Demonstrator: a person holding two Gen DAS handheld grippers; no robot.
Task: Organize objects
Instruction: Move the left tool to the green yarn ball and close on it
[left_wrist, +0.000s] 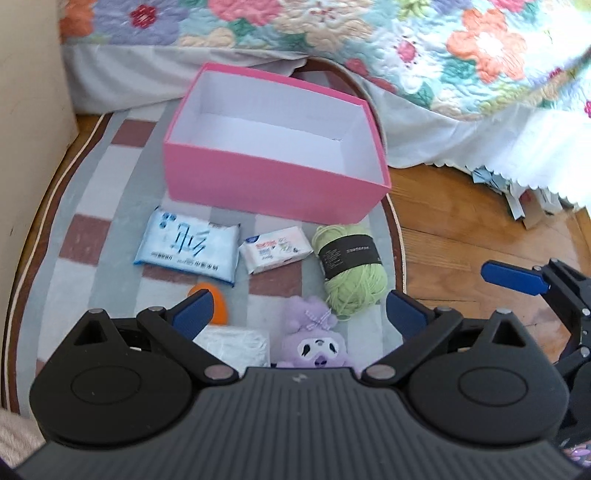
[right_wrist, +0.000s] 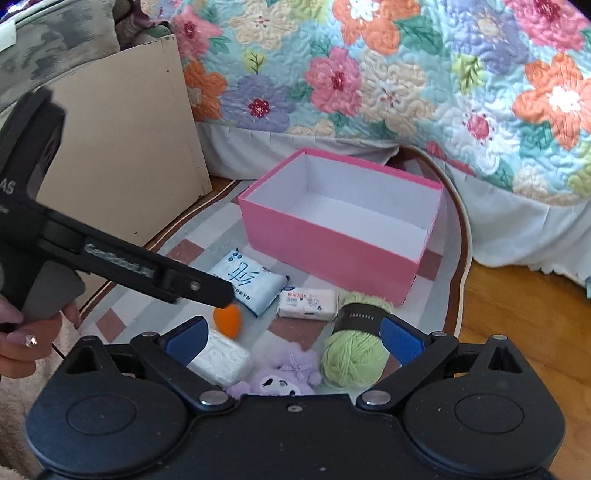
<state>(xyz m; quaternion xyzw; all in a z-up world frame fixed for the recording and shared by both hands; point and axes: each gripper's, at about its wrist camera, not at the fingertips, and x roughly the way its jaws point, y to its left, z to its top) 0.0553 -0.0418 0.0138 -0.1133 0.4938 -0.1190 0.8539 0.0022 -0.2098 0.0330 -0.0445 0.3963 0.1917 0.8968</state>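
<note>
1. Scene. An open, empty pink box (left_wrist: 273, 177) stands at the far end of a checked rug (left_wrist: 92, 192) on the floor, beside a bed with a floral quilt (right_wrist: 406, 81). In front of the box lie a blue wipes pack (left_wrist: 188, 249), a small white tissue pack (left_wrist: 275, 249), a green yarn ball (left_wrist: 351, 269), an orange egg-shaped sponge (right_wrist: 226, 319), a clear-wrapped white packet (left_wrist: 236, 345) and a purple plush toy (left_wrist: 314, 341).
2. Step, as judged: choosing a first item to box. A good approach centres one item between the jaws, closes on its narrow side, and lifts clear of the box wall.
3. Pose. The left gripper (left_wrist: 299, 314) hovers over the plush toy, jaws spread wide and empty.
4. The right gripper (right_wrist: 291, 341) hangs beside it, jaws likewise apart, holding nothing.
</note>
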